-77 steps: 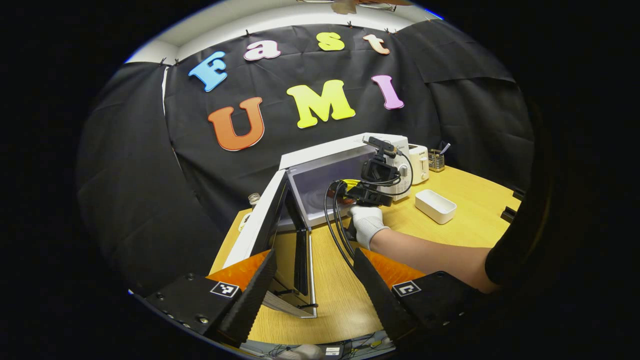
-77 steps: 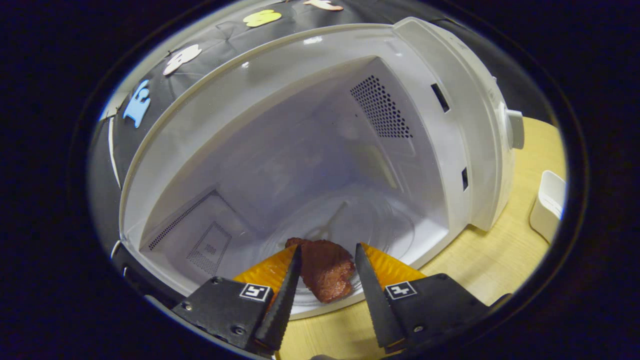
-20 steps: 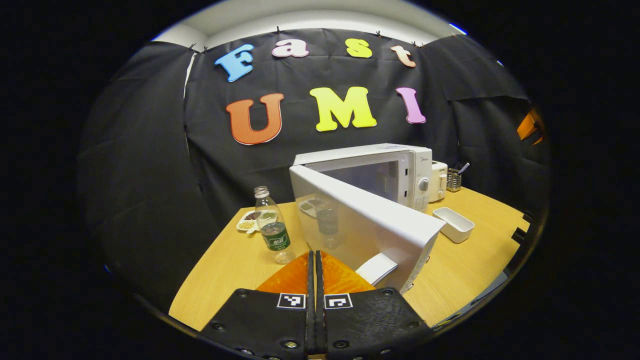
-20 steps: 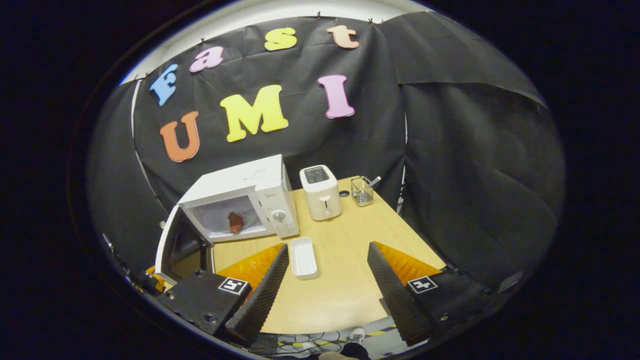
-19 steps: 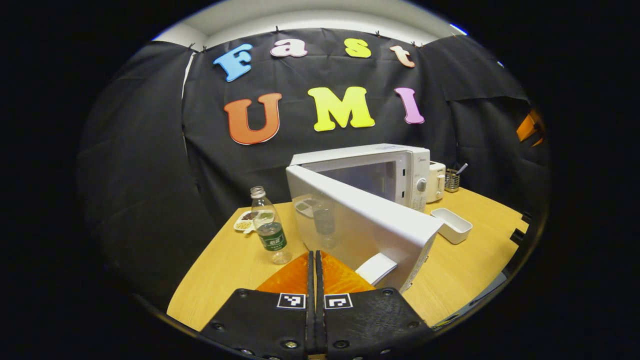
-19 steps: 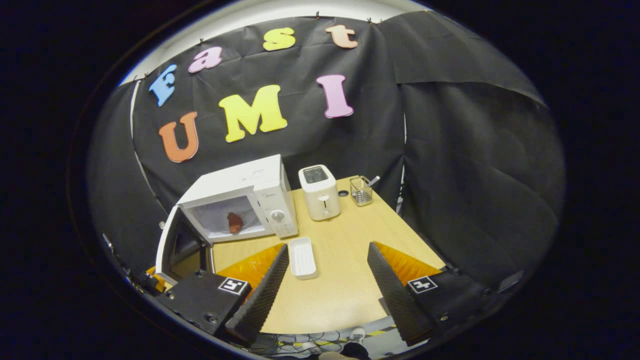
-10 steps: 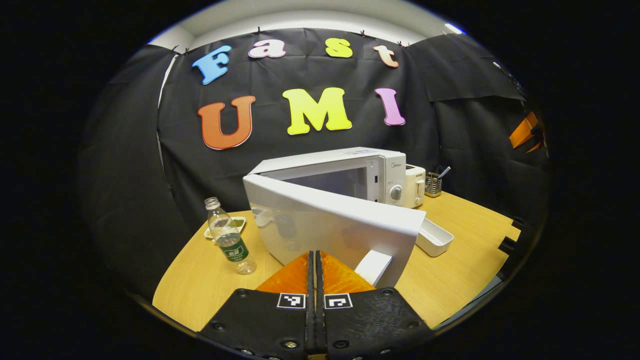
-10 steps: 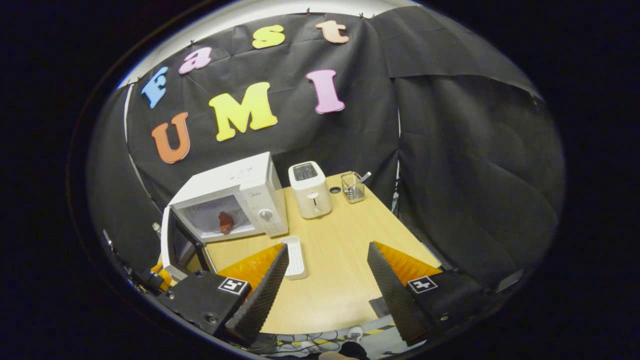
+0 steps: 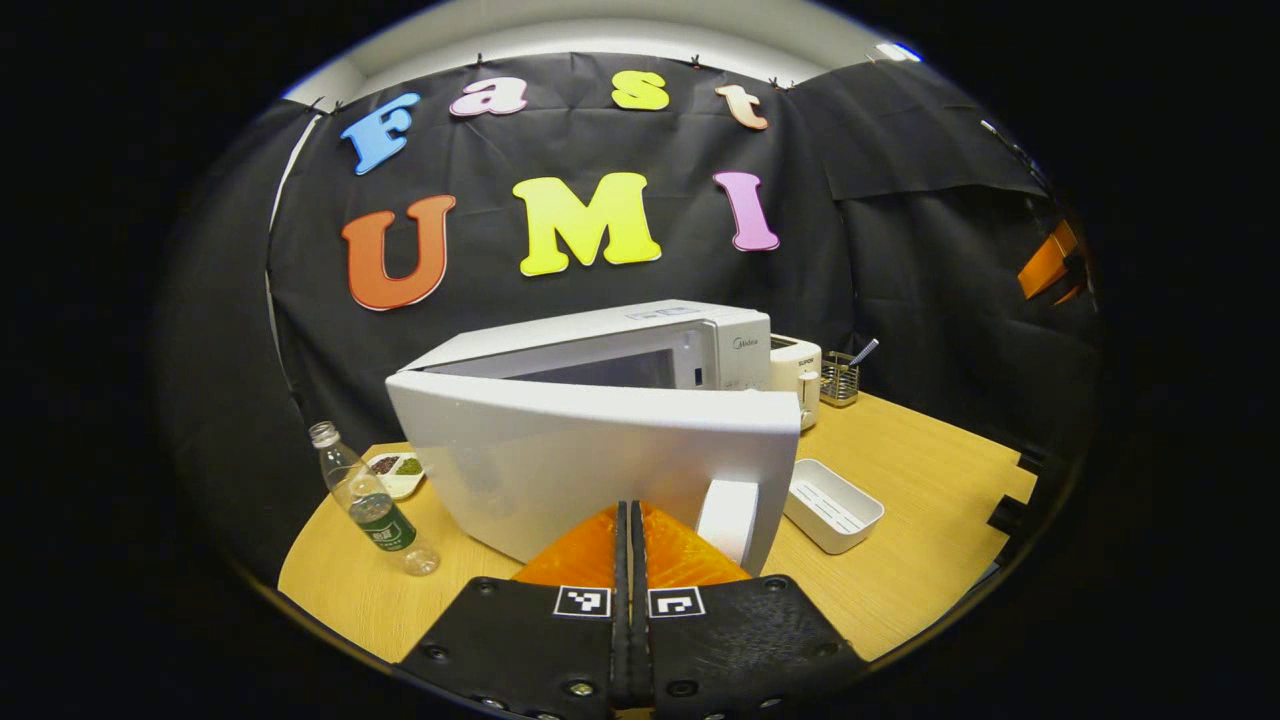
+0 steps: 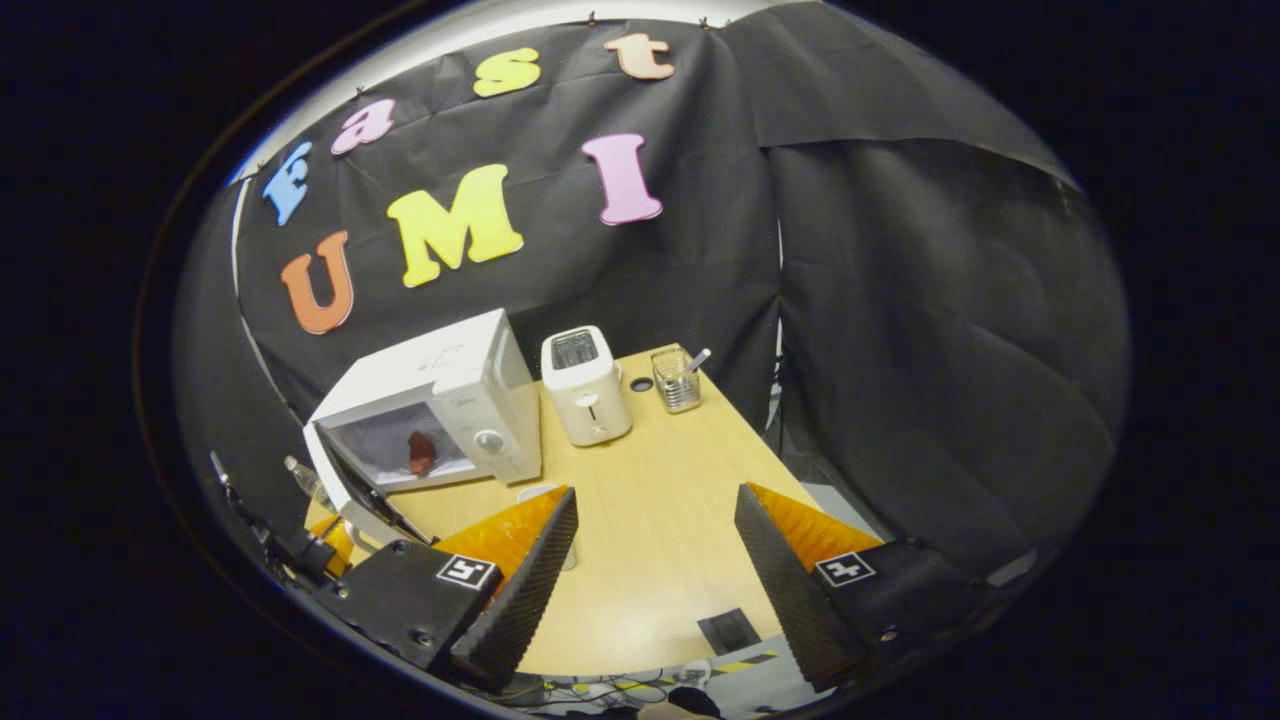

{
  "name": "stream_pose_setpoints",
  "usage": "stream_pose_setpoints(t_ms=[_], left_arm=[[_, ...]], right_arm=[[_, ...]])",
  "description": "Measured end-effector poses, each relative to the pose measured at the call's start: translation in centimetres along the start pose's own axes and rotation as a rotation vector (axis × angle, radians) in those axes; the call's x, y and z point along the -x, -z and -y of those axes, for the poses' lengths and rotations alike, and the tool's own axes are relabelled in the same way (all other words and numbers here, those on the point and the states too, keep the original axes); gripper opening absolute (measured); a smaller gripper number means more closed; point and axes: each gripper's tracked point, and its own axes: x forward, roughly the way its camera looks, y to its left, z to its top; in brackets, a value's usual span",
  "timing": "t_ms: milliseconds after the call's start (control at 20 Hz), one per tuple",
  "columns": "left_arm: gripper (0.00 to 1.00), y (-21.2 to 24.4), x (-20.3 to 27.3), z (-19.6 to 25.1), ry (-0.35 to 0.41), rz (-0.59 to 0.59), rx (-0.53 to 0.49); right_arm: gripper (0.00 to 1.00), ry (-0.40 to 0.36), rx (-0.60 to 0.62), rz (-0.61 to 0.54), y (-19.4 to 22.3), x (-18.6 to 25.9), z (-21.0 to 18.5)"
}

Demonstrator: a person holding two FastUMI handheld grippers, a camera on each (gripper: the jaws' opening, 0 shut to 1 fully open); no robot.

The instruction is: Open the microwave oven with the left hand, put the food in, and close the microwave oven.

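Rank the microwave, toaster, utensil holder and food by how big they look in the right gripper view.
1. Microwave, by far the largest.
2. Toaster.
3. Utensil holder.
4. Food, smallest, seen inside the microwave through the half-open door.
All sit at similar distance, so the order looks reliable.

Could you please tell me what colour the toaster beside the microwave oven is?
White; the toaster shows best in the right gripper view.
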Motion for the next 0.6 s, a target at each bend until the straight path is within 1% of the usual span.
stream_pose_setpoints(t_ms=[200,550,600], left_arm=[[0.0,-0.3,-3.0,1.4,0.012,-0.01,0.0],[0.0,-0.6,-7.7,2.1,-0.018,-0.02,0.026],[0.0,-0.6,-8.4,2.1,-0.024,-0.024,0.027]], right_arm=[[1.0,0.003,0.011,-0.009,-1.2,-1.8,1.3],[1.0,-0.011,0.028,-0.026,-2.5,-4.4,2.0],[0.91,-0.013,0.03,-0.031,-2.5,-4.8,2.3]])
